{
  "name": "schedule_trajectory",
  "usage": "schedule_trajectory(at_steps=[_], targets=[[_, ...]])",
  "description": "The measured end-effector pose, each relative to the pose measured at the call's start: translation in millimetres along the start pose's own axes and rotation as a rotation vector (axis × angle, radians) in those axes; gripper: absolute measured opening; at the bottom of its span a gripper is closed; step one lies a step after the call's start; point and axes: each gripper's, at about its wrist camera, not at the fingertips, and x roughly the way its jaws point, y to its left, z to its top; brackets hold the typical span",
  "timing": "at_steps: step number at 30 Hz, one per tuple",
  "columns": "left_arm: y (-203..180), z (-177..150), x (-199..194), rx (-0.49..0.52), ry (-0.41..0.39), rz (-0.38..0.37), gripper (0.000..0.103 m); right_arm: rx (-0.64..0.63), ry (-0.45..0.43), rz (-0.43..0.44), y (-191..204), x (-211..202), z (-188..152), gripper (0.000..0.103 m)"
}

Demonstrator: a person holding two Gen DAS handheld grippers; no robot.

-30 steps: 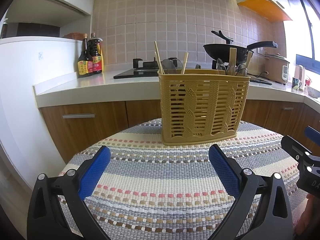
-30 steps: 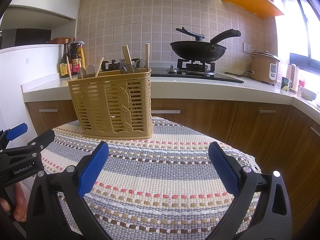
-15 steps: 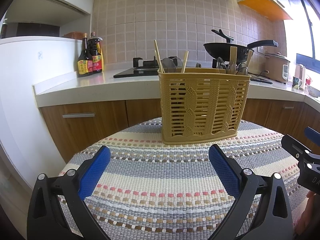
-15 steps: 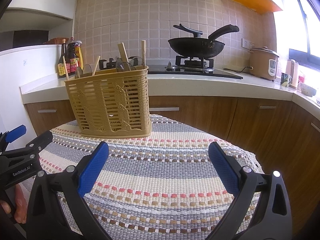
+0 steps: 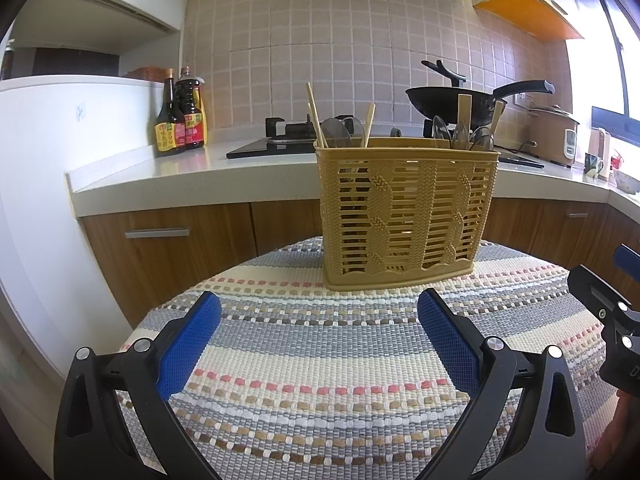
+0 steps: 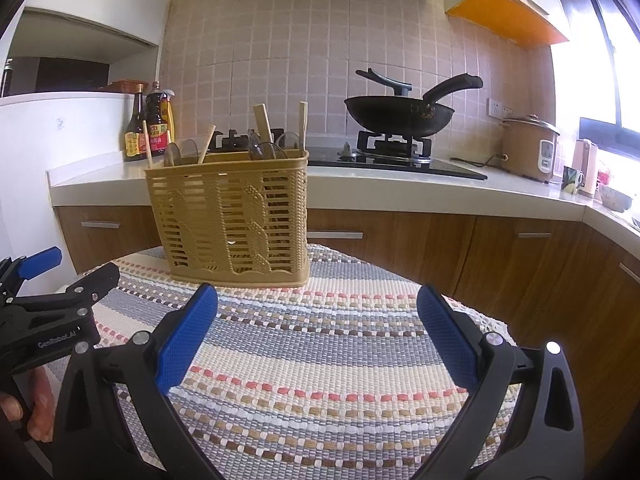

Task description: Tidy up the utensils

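Ahead of the left gripper (image 5: 319, 316), at the far edge of a round table covered with a striped woven cloth in grey, cream and pink (image 5: 328, 364), stands a tan slotted plastic utensil basket (image 5: 406, 216), upright on the cloth. Wooden chopsticks (image 5: 316, 118) and clear plastic spoons (image 5: 334, 132) stick up from its left compartment, while a flat wooden handle (image 5: 464, 118) and more clear spoons rise from its right side. Both blue-padded fingers of the left gripper are spread wide with nothing between them, hovering over the cloth short of the basket. From the right gripper (image 6: 317, 312), likewise spread wide and empty, the same basket (image 6: 232, 216) lies ahead and to the left, near but apart from its left finger. Each gripper appears at the edge of the other's view, side by side. Beyond the basket runs a white counter over wooden cabinets, carrying dark sauce bottles (image 5: 180, 120) at the left, a black wok (image 6: 400, 114) on a gas hob, and a beige rice cooker (image 6: 528, 148) towards the window.
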Motion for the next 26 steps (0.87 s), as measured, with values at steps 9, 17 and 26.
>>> schedule_trajectory(at_steps=[9,17,26], targets=[[-0.3,0.2,-1.7,0.001,-0.003,0.003,0.095,-0.002,0.005,0.004,-0.2,0.7,0.4,0.095],[1.9,0.7,-7.7,-0.003,-0.030,-0.006,0.095,0.001,0.009,0.005,-0.3,0.9,0.8,0.095],[-0.7,2.5,-11.9,0.015,-0.057,-0.001,0.095,0.002,0.012,0.006,-0.4,2.6,0.9,0.095]])
